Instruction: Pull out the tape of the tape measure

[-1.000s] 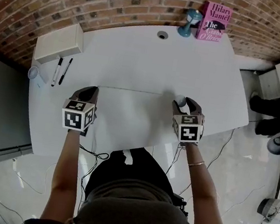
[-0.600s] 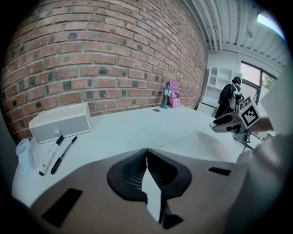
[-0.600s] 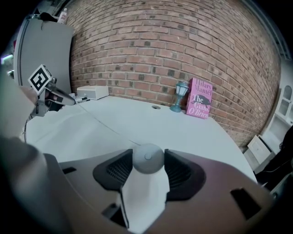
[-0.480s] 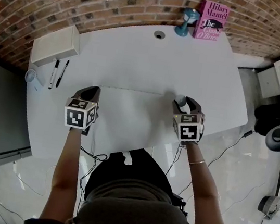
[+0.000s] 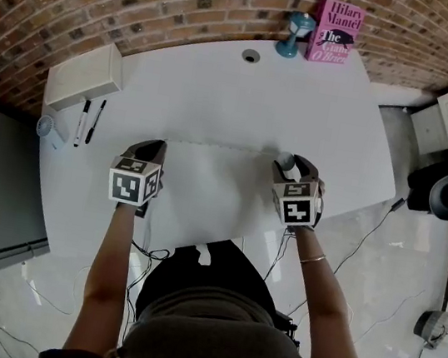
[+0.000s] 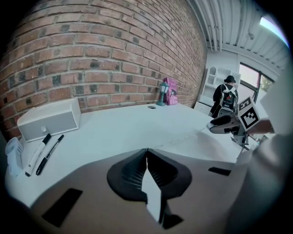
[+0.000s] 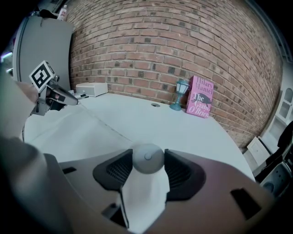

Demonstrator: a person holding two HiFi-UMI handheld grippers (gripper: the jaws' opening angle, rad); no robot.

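**A:** Where is the tape measure?

**B:** Its round grey case [image 7: 147, 160] sits between the jaws of the right tool [image 5: 295, 167], just right of centre in the head view. The pads press on its two sides, so the jaws stand wide apart around it.

**A:** And the left tool?

**B:** The left tool [image 6: 147, 151] has its jaws fully together, pinching the end of the tape [image 5: 221, 146]. It is left of centre, level with the right one and well apart from it.

**A:** So the tape is out?

**B:** Yes. It runs as a thin straight line from one tool to the other, across the middle of the white worktop [image 5: 246, 93].

**A:** Anything else on the worktop?

**B:** A pink book [image 5: 336, 31] stands at the upper edge against the brick wall, with a small blue lantern [image 5: 296, 34] just beside it. A white box [image 5: 85, 72] is at the upper left, and two markers [image 5: 90, 111] lie just below it.
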